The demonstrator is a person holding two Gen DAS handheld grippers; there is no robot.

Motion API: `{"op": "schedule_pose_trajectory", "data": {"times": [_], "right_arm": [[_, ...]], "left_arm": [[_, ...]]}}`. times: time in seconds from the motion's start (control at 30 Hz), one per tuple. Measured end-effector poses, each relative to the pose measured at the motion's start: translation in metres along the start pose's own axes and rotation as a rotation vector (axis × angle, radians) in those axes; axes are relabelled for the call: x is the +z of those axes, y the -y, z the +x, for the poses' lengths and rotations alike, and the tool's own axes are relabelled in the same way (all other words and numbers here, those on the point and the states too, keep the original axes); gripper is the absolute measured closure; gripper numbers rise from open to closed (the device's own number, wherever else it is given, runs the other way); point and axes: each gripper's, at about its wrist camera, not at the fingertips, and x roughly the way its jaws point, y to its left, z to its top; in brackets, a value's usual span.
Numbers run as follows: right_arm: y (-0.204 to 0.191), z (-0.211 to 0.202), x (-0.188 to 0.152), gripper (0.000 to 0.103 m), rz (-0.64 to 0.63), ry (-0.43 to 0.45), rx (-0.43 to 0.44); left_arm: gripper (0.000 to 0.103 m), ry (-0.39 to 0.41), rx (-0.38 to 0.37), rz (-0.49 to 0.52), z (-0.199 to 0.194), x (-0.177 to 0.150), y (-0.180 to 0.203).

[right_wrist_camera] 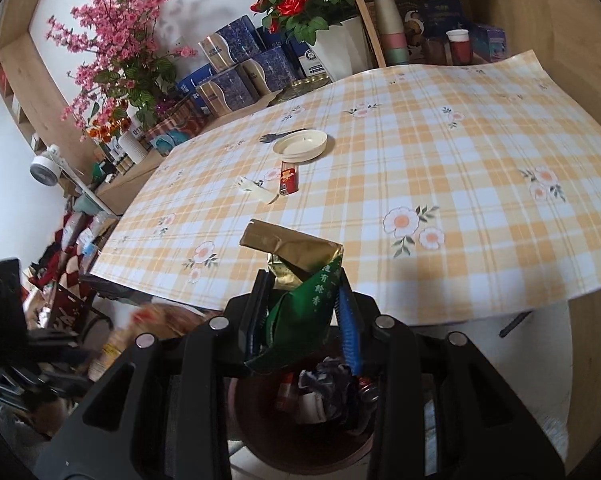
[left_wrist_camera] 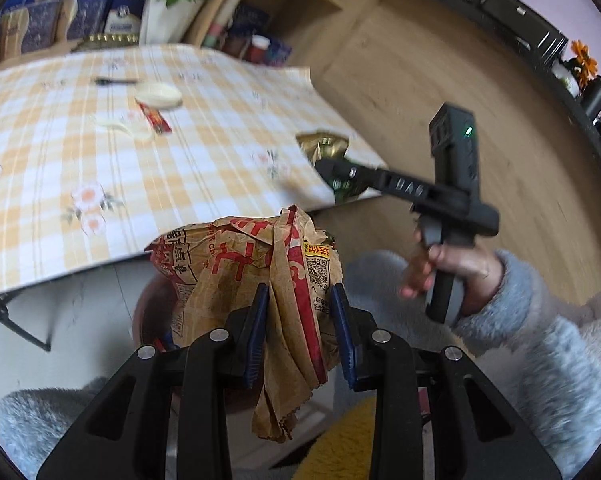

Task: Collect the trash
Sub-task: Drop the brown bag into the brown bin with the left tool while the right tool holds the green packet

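My left gripper (left_wrist_camera: pixel 300 300) is shut on a crumpled brown and red paper wrapper (left_wrist_camera: pixel 256 264), held below the table's near edge over a round brown bin (left_wrist_camera: pixel 148 312) that the wrapper mostly hides. My right gripper (right_wrist_camera: pixel 302 300) is shut on a green and gold foil packet (right_wrist_camera: pixel 300 272), directly above the same trash bin (right_wrist_camera: pixel 300 452), which holds several crumpled scraps. In the left wrist view the right gripper (left_wrist_camera: pixel 332 172) hangs off the table's right corner with the foil packet (left_wrist_camera: pixel 324 146) in it, held by a hand in a fluffy grey sleeve.
On the checked tablecloth (right_wrist_camera: pixel 440 152) lie a white lid (right_wrist_camera: pixel 299 145), a dark spoon (right_wrist_camera: pixel 276 135), a red sachet (right_wrist_camera: pixel 288 178) and a white plastic scrap (right_wrist_camera: pixel 256 190). Boxes, flower pots and shelves stand behind the table; wooden floor (left_wrist_camera: pixel 440 92) lies to its right.
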Motion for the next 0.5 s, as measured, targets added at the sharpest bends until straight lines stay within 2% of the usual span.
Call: {"op": "schedule_pose_trajectory", "data": {"times": [0.27, 0.4, 0.5], "right_arm": [[-0.006, -0.008, -0.004, 0.068, -0.03, 0.01, 0.004], [0.001, -0.004, -0.007, 0.068, -0.019, -0.002, -0.008], [0.009, -0.003, -0.009, 0.068, 0.005, -0.005, -0.008]], "left_arm": [[0.072, -0.225, 0.011, -0.017, 0.061, 0.001, -0.019], [0.072, -0.298, 0.026, -0.025, 0.093, 0.006, -0.034], [0.071, -0.353, 0.058, 0.004, 0.117, 0.011, -0.042]]}}
